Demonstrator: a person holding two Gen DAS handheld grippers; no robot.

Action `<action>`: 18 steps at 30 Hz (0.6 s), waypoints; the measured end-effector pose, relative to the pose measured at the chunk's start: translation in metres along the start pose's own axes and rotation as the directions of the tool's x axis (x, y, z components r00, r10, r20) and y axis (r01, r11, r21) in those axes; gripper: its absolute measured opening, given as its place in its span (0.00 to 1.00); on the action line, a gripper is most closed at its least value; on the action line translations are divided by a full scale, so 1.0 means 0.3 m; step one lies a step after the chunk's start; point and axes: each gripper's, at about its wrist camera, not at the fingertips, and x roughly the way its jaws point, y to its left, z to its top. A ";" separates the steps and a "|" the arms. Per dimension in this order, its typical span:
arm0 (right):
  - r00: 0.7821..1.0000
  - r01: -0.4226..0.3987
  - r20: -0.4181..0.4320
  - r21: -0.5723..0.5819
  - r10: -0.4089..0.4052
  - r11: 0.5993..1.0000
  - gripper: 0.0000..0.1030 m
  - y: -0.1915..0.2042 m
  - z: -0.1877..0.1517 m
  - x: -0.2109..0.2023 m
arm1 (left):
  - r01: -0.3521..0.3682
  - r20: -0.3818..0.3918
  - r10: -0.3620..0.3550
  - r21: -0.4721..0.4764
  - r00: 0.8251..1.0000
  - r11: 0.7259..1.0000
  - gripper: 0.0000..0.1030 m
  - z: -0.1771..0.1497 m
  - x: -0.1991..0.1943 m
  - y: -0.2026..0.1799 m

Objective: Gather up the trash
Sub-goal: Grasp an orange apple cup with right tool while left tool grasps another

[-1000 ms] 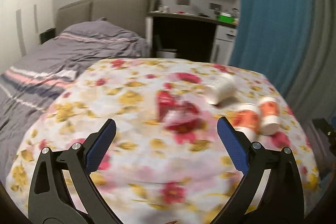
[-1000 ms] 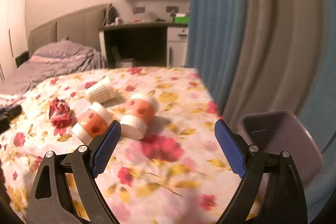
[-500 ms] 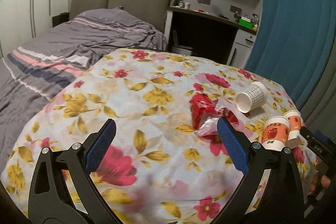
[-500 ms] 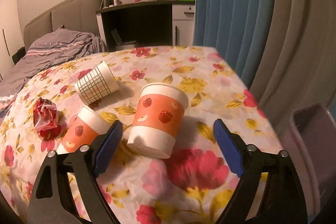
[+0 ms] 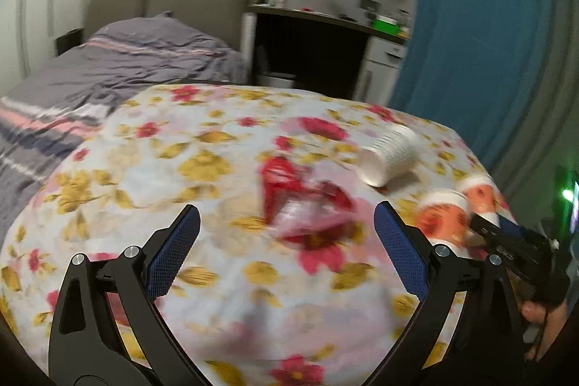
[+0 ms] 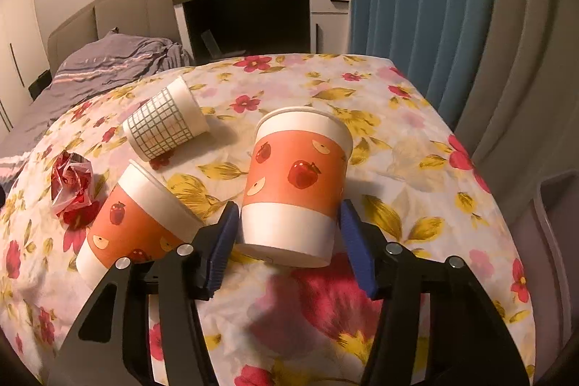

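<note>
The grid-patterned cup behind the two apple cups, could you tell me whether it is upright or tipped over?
Tipped over: the grid-patterned cup lies on its side on the floral cloth, its gridded wall facing up.

On the floral cloth I note four items of trash. An orange-banded apple-print cup [image 6: 295,183] lies tipped, its base toward me and its rim away. A second apple-print cup [image 6: 135,223] lies on its side to the left of the first, just beside it. Beyond these a white cup with a green grid pattern [image 6: 164,123] lies on its side, apart from both. A crumpled red and clear wrapper [image 6: 70,181] sits further left; in my left view it appears blurred [image 5: 304,205], near the grid cup [image 5: 389,158].
</note>
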 end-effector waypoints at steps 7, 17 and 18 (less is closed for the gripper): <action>0.999 0.021 0.039 0.065 -0.023 0.998 0.54 -0.095 -0.014 -0.100 | 0.243 -0.113 -0.228 0.141 0.967 0.960 0.92 -0.037 0.061 -0.250; 0.994 0.022 0.107 0.064 -0.029 0.998 0.54 -0.186 -0.053 -0.271 | 0.266 -0.252 -0.212 0.203 0.944 0.942 0.73 -0.081 0.233 -0.418; 0.994 0.022 0.110 0.059 -0.029 0.998 0.54 -0.187 -0.058 -0.279 | 0.258 -0.265 -0.200 0.205 0.943 0.944 0.70 -0.085 0.248 -0.423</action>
